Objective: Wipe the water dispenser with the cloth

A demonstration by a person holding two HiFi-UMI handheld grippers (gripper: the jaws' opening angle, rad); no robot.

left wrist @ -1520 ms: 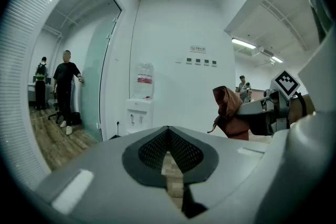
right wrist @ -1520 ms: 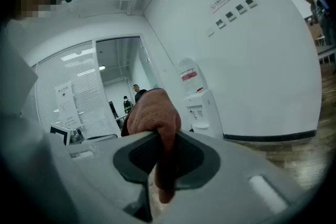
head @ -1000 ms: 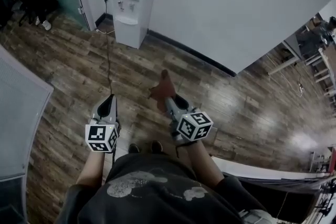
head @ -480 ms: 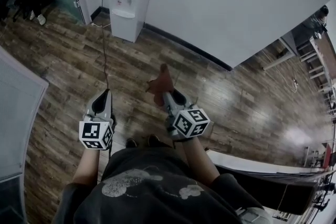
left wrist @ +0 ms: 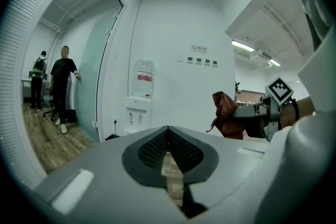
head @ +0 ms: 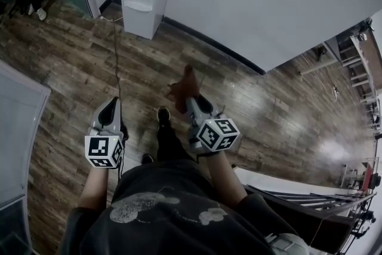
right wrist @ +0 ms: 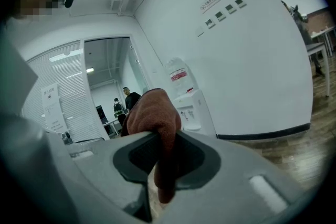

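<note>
As the right gripper [head: 190, 102] clamps it, the cloth [head: 183, 88] stands upright.

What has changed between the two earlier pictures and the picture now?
One shoe has swung forward on the floor, between the two tongs; earlier both shoes were further back. Unchanged: the right tongs stay shut on the cloth, the left tongs stay shut and empty, and the water dispenser still stands well ahead by the wall.

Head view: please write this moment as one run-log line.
left gripper: shut, empty | right gripper: shut on cloth | dispenser: ahead at wall, not yet wiped
</note>
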